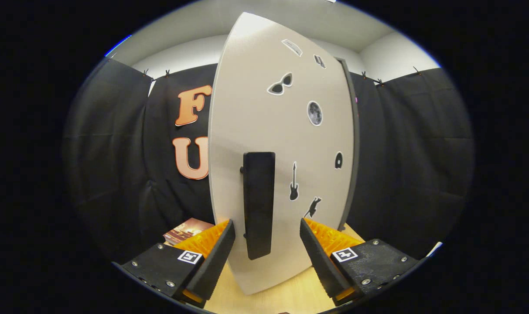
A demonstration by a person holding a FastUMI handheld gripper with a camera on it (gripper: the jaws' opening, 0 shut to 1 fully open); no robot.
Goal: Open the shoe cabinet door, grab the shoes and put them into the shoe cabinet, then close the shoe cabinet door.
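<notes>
The shoe cabinet [286, 144] stands upright right in front of me, its pale door closed and dotted with small stickers. A black vertical handle [258, 203] is fixed low on the door. My gripper [267, 231] is open, and the handle's lower part lies between the two fingers without either one touching it. The left finger [216, 255] sits just left of the handle and the right finger [319, 257] stands farther off to its right.
The cabinet rests on a light wooden tabletop [290, 292]. A flat printed booklet or box [186, 231] lies on the table beyond the left finger, beside the cabinet. Black cloth walls [404, 165] close in the space behind and on both sides.
</notes>
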